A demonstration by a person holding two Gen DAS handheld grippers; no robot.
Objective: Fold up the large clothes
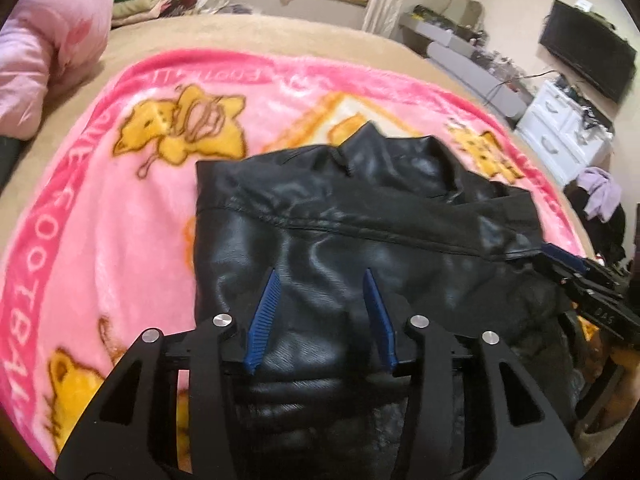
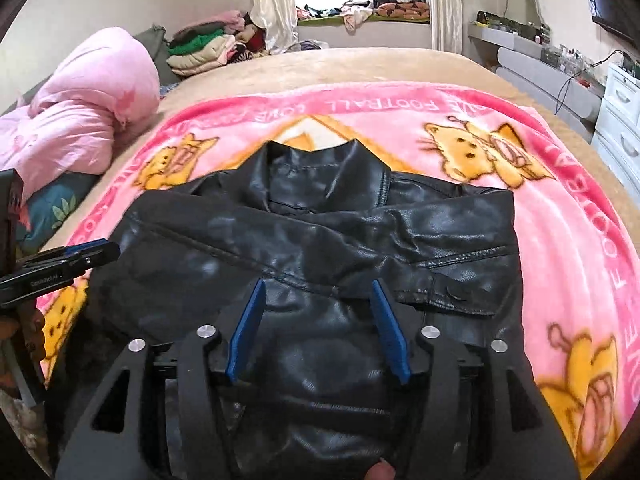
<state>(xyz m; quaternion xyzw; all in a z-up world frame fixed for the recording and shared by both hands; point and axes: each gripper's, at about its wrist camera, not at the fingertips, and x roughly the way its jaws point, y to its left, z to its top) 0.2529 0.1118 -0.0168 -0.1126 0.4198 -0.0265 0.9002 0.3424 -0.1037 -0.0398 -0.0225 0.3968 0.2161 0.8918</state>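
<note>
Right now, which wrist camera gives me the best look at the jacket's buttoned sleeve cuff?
The right wrist view. The sleeve cuff lies across the black leather jacket in plain sight, button tab facing up. In the left wrist view that sleeve end runs to the right edge, and the right gripper hides it.

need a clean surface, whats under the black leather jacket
A pink cartoon-print blanket lies under the black leather jacket, over a beige bed cover. The jacket hides whatever lies directly beneath it.

The black leather jacket (image 2: 320, 232) has its lower hem hidden beneath the right tongs (image 2: 318, 286) in the right wrist view; the blanket (image 1: 120, 208) lettering is blurred in the left; window-ledge clutter (image 2: 360, 10) is too small to tell.
</note>
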